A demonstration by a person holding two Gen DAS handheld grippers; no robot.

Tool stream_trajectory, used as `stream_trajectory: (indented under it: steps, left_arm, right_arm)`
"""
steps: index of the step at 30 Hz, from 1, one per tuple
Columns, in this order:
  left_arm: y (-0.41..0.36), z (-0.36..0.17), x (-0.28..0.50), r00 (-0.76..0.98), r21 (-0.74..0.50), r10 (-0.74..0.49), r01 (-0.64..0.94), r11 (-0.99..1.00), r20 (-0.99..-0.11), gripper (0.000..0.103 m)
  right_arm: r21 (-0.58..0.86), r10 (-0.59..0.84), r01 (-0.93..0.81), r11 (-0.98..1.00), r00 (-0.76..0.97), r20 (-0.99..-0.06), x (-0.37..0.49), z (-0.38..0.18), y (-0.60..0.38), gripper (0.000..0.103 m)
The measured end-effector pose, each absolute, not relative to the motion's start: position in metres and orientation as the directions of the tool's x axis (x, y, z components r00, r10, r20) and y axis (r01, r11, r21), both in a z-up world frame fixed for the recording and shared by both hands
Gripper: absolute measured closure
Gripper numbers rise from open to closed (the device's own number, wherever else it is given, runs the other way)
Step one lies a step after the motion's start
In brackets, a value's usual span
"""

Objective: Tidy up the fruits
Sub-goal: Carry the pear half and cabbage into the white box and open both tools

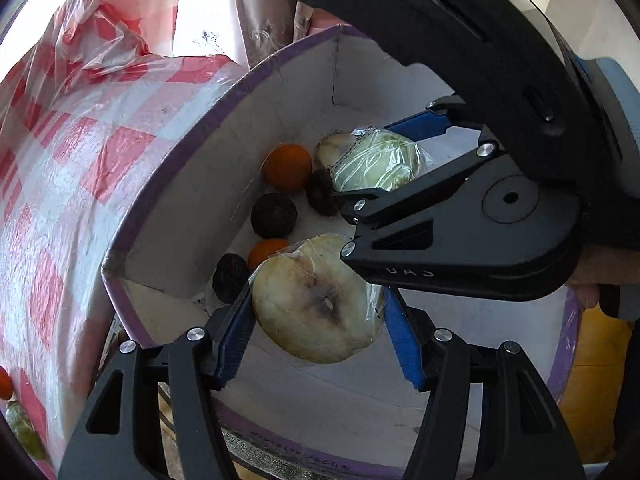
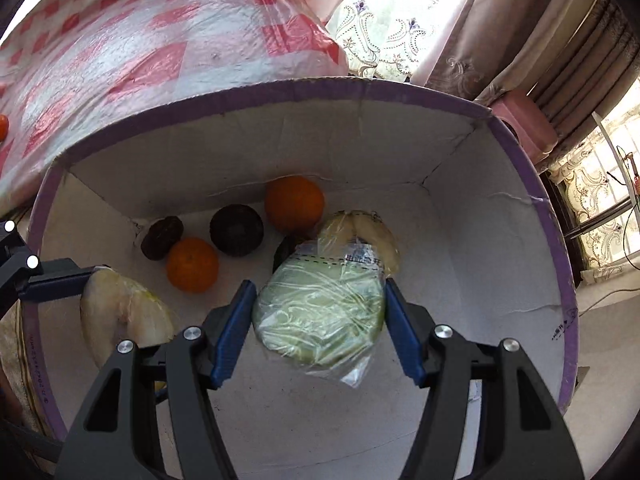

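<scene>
Purple-rimmed white cardboard box [image 2: 520, 208], interior: left gripper [image 1: 318, 334] clamps pale film-wrapped fruit half [image 1: 316, 300], right gripper [image 2: 320, 326] clamps green wrapped half [image 2: 320, 312]; slick film risks slipping.

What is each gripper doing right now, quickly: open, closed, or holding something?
Left gripper: closed on a wrapped fruit slice inside the box.
Right gripper: closed on a wrapped green fruit piece.

Matt cardboard box [image 2: 460, 240] — glossy plastic wrap [image 2: 320, 304]
</scene>
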State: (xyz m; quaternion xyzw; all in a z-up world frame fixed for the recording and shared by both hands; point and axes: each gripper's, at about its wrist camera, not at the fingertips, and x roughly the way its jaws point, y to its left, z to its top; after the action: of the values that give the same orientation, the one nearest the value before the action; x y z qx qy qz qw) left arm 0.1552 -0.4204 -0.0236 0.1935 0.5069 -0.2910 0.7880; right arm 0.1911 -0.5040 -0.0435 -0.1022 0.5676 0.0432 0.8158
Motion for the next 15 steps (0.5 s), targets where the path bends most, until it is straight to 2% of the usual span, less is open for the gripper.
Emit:
stream_trajectory:
  steps: [5, 10, 15]
  left_arm:
    - [-0.43, -0.034, 0.157, 0.364, 0.134, -0.158, 0.657, 0.742, -0.918, 0.043]
    - [-0.434, -0.04, 0.155, 0.395, 0.201, -0.105, 0.657, 0.726, -0.913, 0.043]
    - [-0.437, -0.044, 0.153, 0.397, 0.211, -0.096, 0.659, 0.722, -0.913, 0.04]
  right_arm:
    - [-0.125, -0.06, -0.194, 0.973, 0.314, -0.948, 0.198, -0.059, -0.506, 0.039]
    - [-0.133, -0.068, -0.199, 0.971, 0.304, -0.95, 0.199, -0.062, -0.505, 0.037]
    - [-0.149, -0.08, -0.195, 0.969, 0.32, -0.944, 0.2, -0.06, -0.505, 0.026]
